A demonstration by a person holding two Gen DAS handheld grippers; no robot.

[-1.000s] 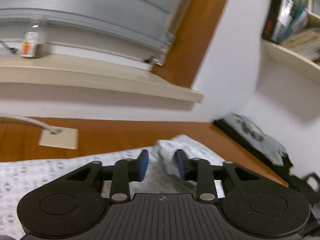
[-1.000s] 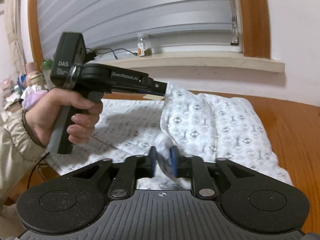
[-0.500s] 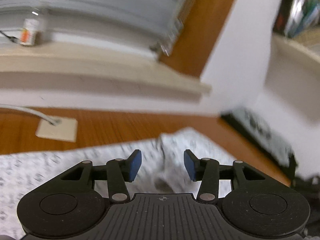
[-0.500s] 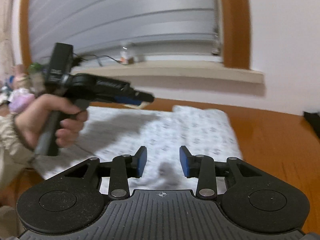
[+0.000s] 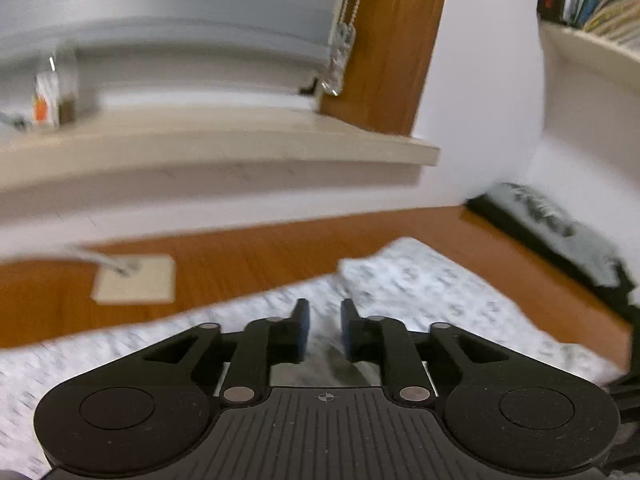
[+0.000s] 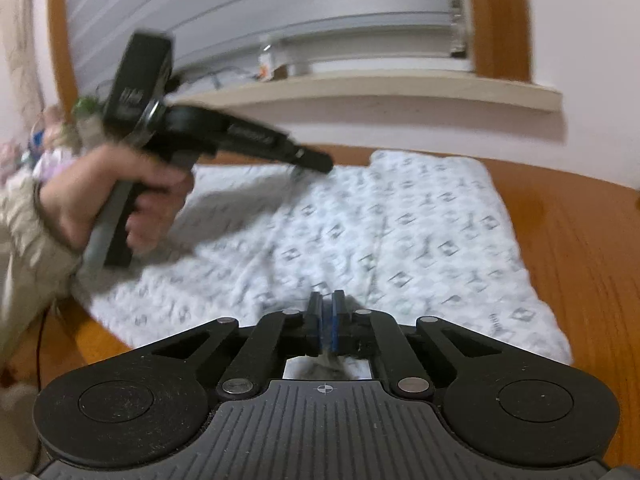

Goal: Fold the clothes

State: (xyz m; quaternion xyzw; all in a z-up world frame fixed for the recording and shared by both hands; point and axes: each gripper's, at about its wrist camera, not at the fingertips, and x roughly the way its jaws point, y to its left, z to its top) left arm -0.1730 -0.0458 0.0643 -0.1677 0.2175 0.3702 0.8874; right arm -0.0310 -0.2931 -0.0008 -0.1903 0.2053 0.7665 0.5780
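Both grippers are working over a soft white patterned garment (image 6: pixel 400 232) lying flat and slightly wrinkled on a glossy wooden table (image 6: pixel 580 248). Matte black with blue pads, the right gripper (image 6: pixel 327 312) is sitting with its jaws together at the garment's near edge — whether cloth is pinched I cannot tell. Farther back, the left gripper (image 5: pixel 323 322) is closing its jaws, a gap showing between them with creased fabric lying in it. A hand (image 6: pixel 116 200) in a beige sleeve (image 6: pixel 28 248) is gripping its handle.
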